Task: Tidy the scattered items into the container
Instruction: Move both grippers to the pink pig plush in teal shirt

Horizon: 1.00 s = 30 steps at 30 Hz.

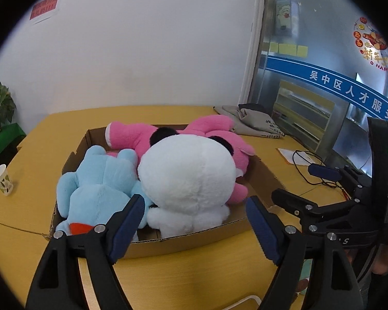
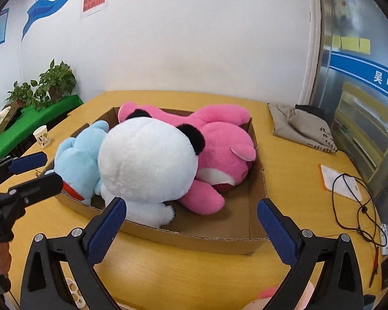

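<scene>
1. Shallow brown cardboard box [image 1: 152, 244] on a yellow wooden table [image 1: 23, 206], holding three plush toys packed against each other.
2. Large white plush panda with black ears [image 1: 188, 178], face down at the near side of the box, head rising well above the rim.
3. Light blue plush toy with a red collar [image 1: 95, 180], pressed against the panda on the box's left side, partly over the left wall.
4. Bright pink plush bear [image 2: 219, 144], stretched across the far side of the box, one paw reaching toward the bare cardboard floor at the box's right.
5. Left gripper [image 1: 194, 222], jaws spread wide and holding nothing, just in front of the box's near wall; blue fingertips [image 1: 128, 222] framing the panda's body.
6. Right gripper [image 2: 191, 230], likewise wide apart and empty, near the box's front wall.
7. White paper cup with leaf print [image 2: 42, 135], left of the box, well apart.
8. Folded grey cloth bag [image 2: 299, 126], beyond the box's right corner.
9. Black cable [image 2: 359, 201] and white card [image 2: 335, 180], right of the box.
10. Green potted plants [image 2: 52, 82], on a green-covered ledge far left of the box.
</scene>
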### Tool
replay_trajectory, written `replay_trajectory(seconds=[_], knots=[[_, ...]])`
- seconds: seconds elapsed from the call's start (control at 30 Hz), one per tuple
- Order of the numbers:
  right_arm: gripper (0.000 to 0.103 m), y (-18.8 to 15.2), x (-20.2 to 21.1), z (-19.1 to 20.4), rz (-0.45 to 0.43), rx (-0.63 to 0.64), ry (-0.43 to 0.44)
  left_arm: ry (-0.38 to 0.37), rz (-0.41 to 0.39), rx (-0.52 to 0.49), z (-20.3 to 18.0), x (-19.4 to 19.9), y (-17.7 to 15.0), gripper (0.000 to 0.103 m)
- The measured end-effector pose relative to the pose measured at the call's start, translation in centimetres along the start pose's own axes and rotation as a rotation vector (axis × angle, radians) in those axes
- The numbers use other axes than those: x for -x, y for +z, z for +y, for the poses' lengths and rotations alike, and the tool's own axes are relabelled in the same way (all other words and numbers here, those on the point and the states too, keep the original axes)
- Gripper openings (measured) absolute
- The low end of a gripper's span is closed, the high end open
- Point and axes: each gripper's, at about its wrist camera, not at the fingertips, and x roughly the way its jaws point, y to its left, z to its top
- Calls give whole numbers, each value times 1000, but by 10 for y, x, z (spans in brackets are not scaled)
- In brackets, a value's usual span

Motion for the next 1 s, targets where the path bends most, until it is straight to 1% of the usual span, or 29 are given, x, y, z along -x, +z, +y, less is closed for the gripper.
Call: replay_trajectory(seconds=[0.13,0.23,0.33,0.43,0.5,0.57,0.67,0.8,0.9,1.0], knots=[[103,-6,21,-1,-29,22,-44,-24,-9,-4,-13,6,-2,81],[103,-9,31,-8,-39,15,-45,-32,-9,6,-21,12,-6,81],[103,-16,44,-18,-55,-11,-39,-59,4,10,-29,12,-10,81],[103,-33,68,-41,-78,-81,10,-137,49,1,-39,5,-19,81],[103,-51,82,-63,-80,-151,18,-197,80,8,-49,-4,-25,81],[103,-72,89,-86,-57,-218,-15,-240,106,11,-58,-13,-30,81],[103,-104,88,-120,15,-320,-79,-293,142,1,-76,-24,-37,81],[103,-144,83,-155,93,-446,-108,-342,188,-10,-94,-35,-48,81],[103,-162,76,-167,129,-509,-88,-385,246,-12,-107,-45,-60,81],[103,-169,66,-169,151,-541,-27,-458,314,-5,-119,-54,-73,81]])
